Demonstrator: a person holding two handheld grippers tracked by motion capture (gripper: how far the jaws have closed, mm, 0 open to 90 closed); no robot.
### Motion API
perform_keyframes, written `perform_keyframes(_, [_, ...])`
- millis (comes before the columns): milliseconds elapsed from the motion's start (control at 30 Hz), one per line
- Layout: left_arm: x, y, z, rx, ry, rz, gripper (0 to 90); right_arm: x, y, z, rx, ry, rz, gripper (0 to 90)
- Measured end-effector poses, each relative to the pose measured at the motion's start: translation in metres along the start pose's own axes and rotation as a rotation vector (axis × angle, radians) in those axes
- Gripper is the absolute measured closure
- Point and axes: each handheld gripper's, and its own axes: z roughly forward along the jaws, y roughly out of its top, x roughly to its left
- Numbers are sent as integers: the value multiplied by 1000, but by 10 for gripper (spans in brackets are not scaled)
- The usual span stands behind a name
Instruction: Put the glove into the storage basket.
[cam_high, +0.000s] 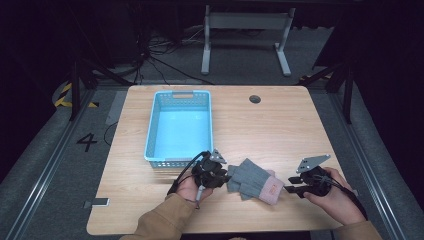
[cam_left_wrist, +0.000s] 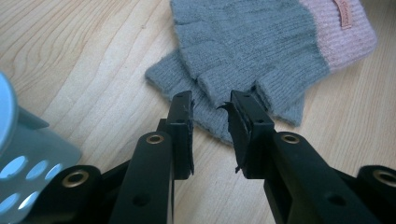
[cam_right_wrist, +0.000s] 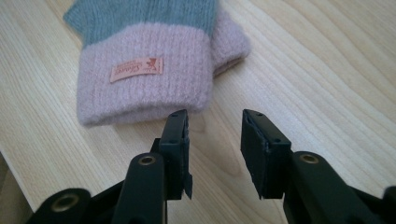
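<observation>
A: What colour was the glove (cam_high: 252, 181)?

B: Grey knit across the body and fingers, with a ribbed pale pink cuff (cam_right_wrist: 144, 81) and a small salmon-orange label (cam_right_wrist: 137, 69) stitched on it.

A: And the basket (cam_high: 152, 131) at ten o'clock from it?

B: Light blue plastic, its walls pierced in a lattice of little holes.

A: The table (cam_high: 280, 130)?

B: Pale wood with wavy grain, and a dark round cap (cam_high: 255, 99) near its far edge.

A: The left gripper (cam_left_wrist: 211, 116) and right gripper (cam_right_wrist: 215, 128)?

B: Both black, with brass-coloured rivets (cam_left_wrist: 154, 138).
</observation>
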Motion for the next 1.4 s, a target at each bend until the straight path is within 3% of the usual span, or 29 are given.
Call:
perform_keyframes(133, [1,1,6,10,-35,-21,711,1,0,3,3,-3,-2,610])
perform_keyframes(333, [-2,1,14,47,-15,11,687,1,0,6,2,-2,-4,609])
perform_keyframes(533, [-3,3,24,95,-11,15,685,1,0,6,2,-5,-5,607])
perform_keyframes(733, [-6,5,27,107,1,24,712,1,1,8,1,-9,-12,609])
perform_keyframes(900, [-16,8,24,85,-5,65,740,3,2,10,9,-8,-14,612])
perform_keyframes(1000, [-22,10,26,114,5,111,759,3,2,10,9,-5,-15,612])
perform_keyframes(1100, [-23,9,27,128,45,113,743,3,2,11,11,-6,-14,611])
perform_keyframes(1233, [-19,9,23,116,51,85,737,3,1,10,10,-5,-11,609])
perform_keyframes(1400, [-14,8,28,135,35,60,719,4,1,13,16,-6,-14,608])
